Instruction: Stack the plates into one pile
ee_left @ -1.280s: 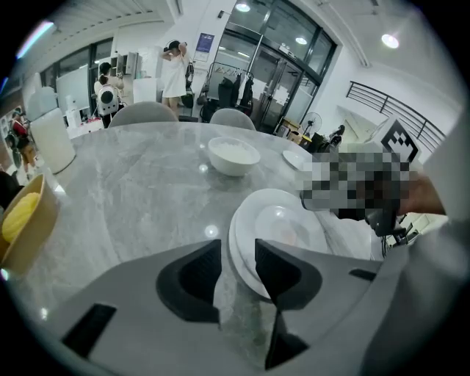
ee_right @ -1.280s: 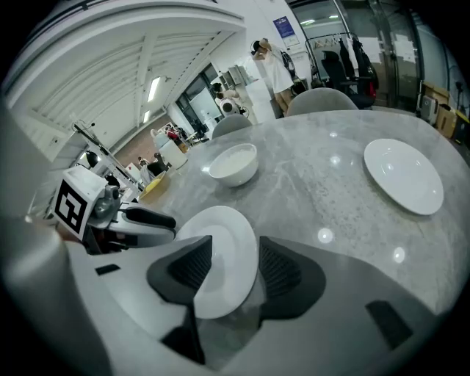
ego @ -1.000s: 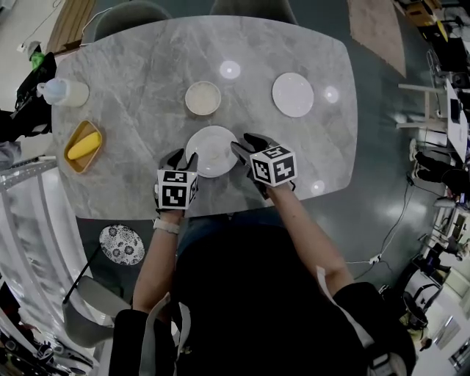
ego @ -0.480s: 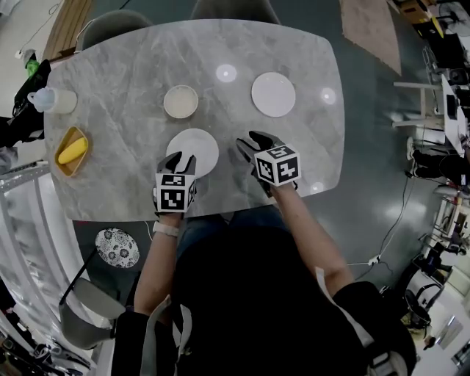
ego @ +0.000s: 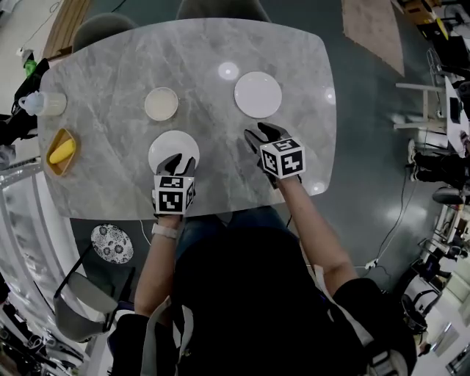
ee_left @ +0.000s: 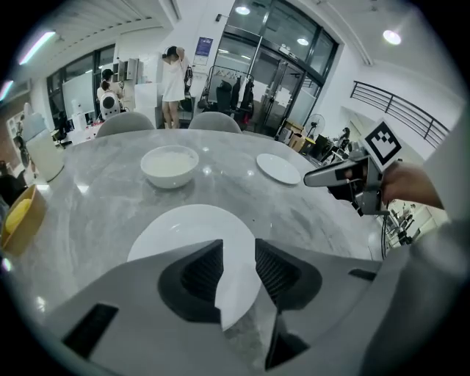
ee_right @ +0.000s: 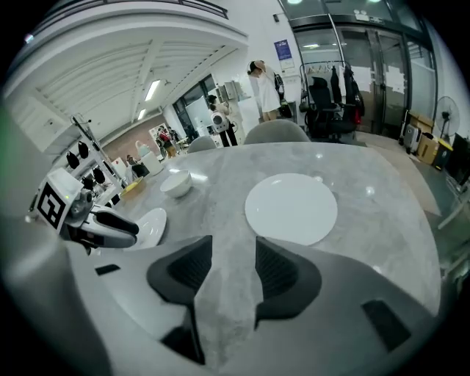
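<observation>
Two white plates and a white bowl (ego: 161, 103) lie on the grey marble table (ego: 110, 66). The near plate (ego: 173, 149) lies flat under my left gripper (ego: 179, 163). In the left gripper view its near rim (ee_left: 194, 229) shows between the open jaws of the left gripper (ee_left: 239, 250), and the pads do not press on it. The far plate (ego: 258, 94) lies beyond my right gripper (ego: 258, 136). In the right gripper view that plate (ee_right: 291, 205) is just ahead of the right gripper (ee_right: 233, 246), which is open over bare table.
A wooden tray with a yellow thing (ego: 61, 152) and a white jug (ego: 44, 103) stand at the table's left end. Chairs (ego: 220, 9) stand at the far side. A patterned round stool (ego: 111, 244) is below the near left edge.
My right gripper has left the near plate's right side and moved right and away, toward the far plate. My left gripper has shifted from the plate's left side over its near rim.
</observation>
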The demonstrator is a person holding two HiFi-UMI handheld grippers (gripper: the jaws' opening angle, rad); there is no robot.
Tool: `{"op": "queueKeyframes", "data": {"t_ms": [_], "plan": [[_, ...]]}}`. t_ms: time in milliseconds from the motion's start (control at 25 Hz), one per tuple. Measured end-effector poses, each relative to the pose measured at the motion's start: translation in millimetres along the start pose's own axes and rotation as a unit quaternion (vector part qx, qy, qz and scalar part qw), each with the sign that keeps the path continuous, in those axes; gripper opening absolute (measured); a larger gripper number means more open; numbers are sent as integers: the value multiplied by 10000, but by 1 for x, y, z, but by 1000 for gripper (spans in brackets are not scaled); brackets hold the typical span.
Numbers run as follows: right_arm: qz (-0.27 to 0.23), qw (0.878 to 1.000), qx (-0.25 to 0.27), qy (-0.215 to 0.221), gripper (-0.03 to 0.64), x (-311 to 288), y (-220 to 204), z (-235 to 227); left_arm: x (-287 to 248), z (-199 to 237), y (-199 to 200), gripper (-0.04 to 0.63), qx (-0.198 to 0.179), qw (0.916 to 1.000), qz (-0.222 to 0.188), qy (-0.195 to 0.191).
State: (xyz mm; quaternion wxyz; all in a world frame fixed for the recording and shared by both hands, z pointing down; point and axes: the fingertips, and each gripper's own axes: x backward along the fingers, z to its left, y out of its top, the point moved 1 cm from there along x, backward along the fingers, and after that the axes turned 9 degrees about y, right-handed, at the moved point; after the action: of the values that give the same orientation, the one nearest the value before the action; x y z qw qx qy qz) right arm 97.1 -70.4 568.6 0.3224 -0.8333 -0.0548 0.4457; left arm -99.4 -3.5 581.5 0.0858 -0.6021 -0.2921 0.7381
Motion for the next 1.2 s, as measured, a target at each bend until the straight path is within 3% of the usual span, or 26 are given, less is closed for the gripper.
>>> {"op": "queueKeyframes", "data": {"t_ms": [800, 1200], "plan": [[626, 9885, 1321, 380, 190, -32, 12, -51, -20, -55, -10, 138, 506, 9980, 223, 297], [747, 9859, 1431, 439, 190, -44, 9, -56, -22, -60, -16, 138, 603, 9973, 262, 328]]}}
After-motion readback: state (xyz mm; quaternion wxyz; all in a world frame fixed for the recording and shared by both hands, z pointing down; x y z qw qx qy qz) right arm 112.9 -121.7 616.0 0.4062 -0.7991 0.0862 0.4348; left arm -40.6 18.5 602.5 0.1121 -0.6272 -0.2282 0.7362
